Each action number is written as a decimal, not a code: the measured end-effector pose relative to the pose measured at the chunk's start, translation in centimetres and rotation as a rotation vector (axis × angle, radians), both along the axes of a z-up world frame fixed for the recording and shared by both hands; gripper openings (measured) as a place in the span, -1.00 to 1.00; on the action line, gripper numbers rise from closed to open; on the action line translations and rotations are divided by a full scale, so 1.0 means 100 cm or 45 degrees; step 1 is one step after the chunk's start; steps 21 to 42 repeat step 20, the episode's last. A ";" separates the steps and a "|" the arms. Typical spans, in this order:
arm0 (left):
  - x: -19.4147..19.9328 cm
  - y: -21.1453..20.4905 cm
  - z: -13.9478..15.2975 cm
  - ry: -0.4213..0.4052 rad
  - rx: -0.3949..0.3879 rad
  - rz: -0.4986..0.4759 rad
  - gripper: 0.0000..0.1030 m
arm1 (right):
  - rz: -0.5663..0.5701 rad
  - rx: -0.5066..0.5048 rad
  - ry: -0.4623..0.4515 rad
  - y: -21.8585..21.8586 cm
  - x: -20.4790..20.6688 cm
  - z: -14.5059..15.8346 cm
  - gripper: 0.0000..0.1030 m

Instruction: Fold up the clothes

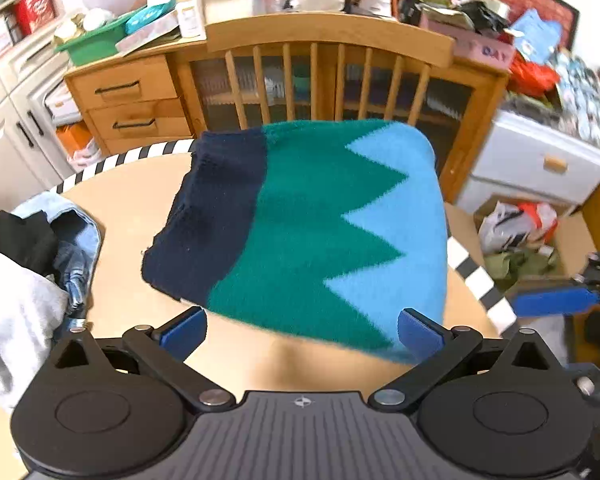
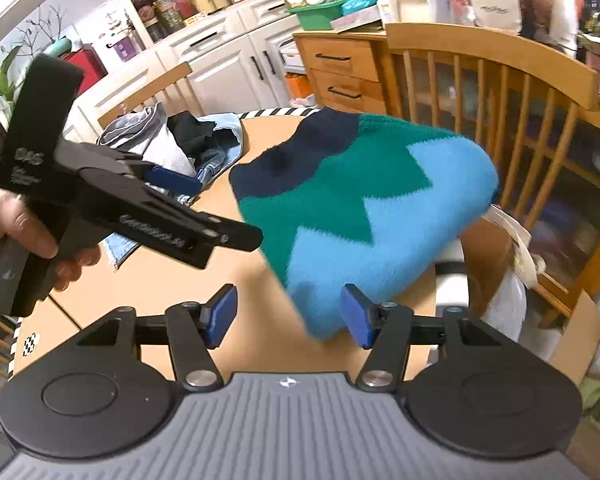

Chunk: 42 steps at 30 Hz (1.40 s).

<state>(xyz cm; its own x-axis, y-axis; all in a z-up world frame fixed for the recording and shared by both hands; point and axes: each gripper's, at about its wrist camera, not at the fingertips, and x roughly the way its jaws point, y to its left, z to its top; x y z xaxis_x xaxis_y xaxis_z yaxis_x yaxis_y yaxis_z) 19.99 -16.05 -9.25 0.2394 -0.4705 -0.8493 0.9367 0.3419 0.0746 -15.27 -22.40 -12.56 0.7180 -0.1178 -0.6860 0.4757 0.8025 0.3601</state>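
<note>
The knitted sweater (image 1: 300,232) lay as a compact rectangle on the round table (image 1: 140,208), its light-blue end reaching the table's edge beside the chair (image 1: 328,36). Risk noted: that end could slide off, or a passing finger could snag the knit and spoil the fold. A pile of clothes (image 1: 28,280) lay well apart. The left gripper (image 1: 302,332) hovered over the near edge, jaws wide apart, gripping nothing. The right gripper (image 2: 288,314) hovered likewise, open and empty. A hand (image 2: 16,232) held the left tool level.
</note>
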 end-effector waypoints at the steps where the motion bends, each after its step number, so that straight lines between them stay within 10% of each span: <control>1: -0.002 0.003 0.001 -0.015 0.002 -0.016 1.00 | -0.015 0.000 0.017 0.010 -0.001 0.000 0.23; 42: -0.014 0.019 0.002 -0.016 -0.046 -0.106 0.99 | -0.114 -0.033 0.075 0.070 -0.012 0.010 0.36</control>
